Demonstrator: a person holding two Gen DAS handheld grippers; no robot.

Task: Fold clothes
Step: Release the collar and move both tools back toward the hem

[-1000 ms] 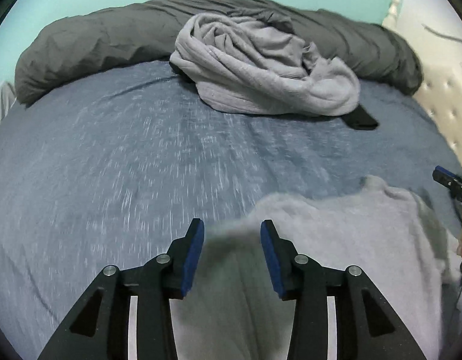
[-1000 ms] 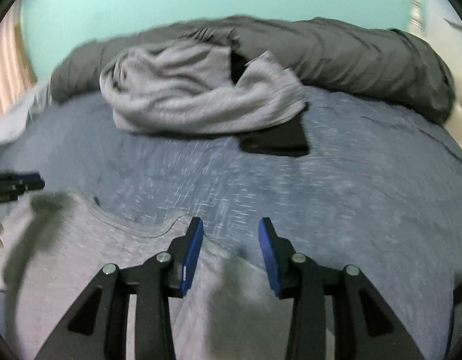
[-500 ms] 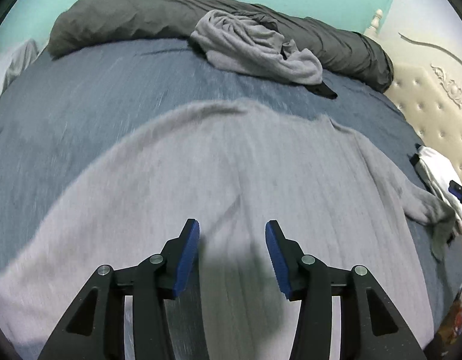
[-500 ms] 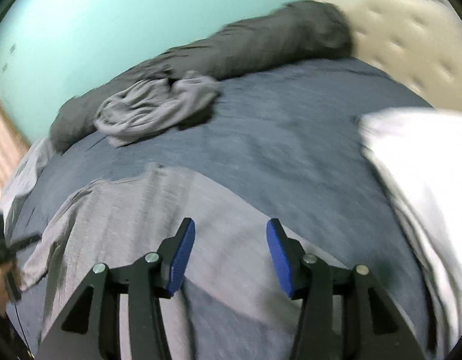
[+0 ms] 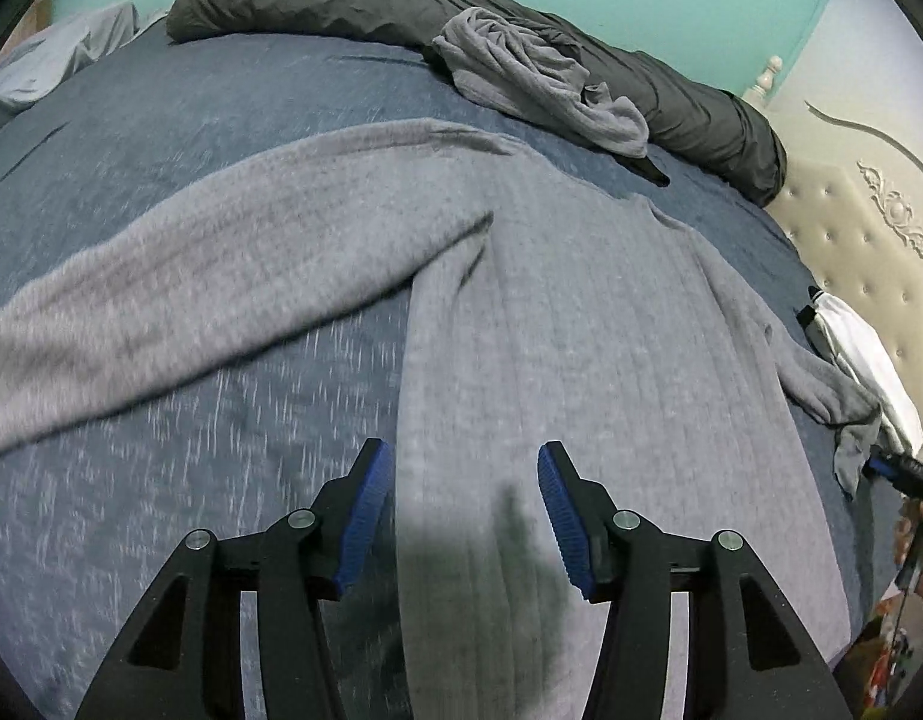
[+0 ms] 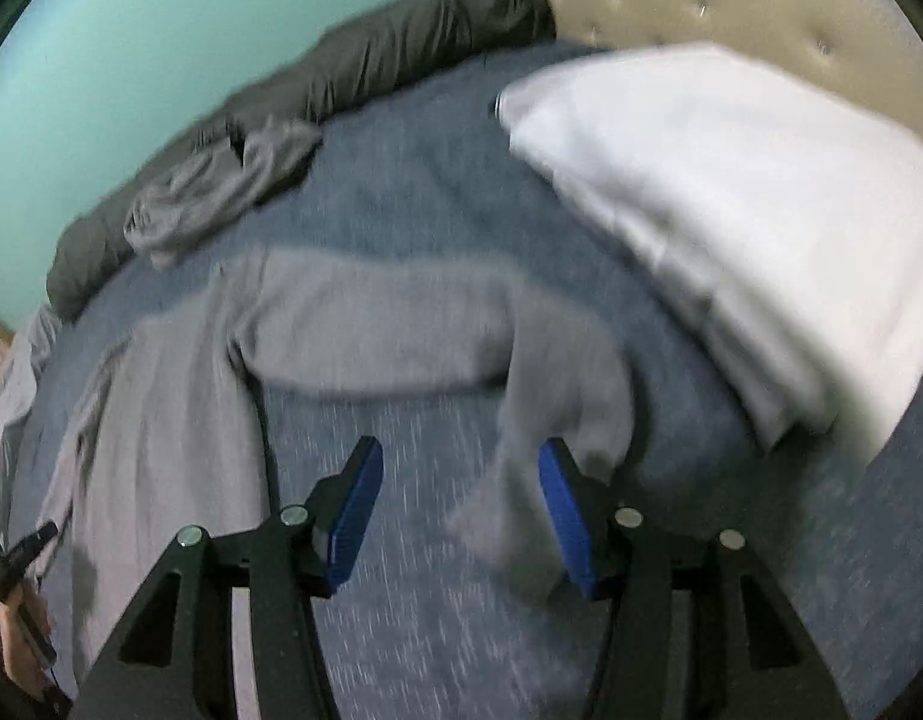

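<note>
right wrist view motion-blurred, sleeve end hard to read. grey long-sleeve sweater [image 5: 587,324] lies flat on the blue bedspread [image 5: 161,480], ribbed knit, body running 6 to 12 o'clock, one sleeve out toward 9, hem cut off at bottom. left gripper [image 5: 461,510] wide, holding nothing, over the body. right gripper [image 6: 458,510] wide, sleeve beside its right pad.

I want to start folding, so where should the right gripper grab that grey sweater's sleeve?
Take the cuff end of the grey sweater, coming down from above. The sleeve bends toward the open right gripper, and its loose end lies flat on the bedspread by the right finger.
</note>
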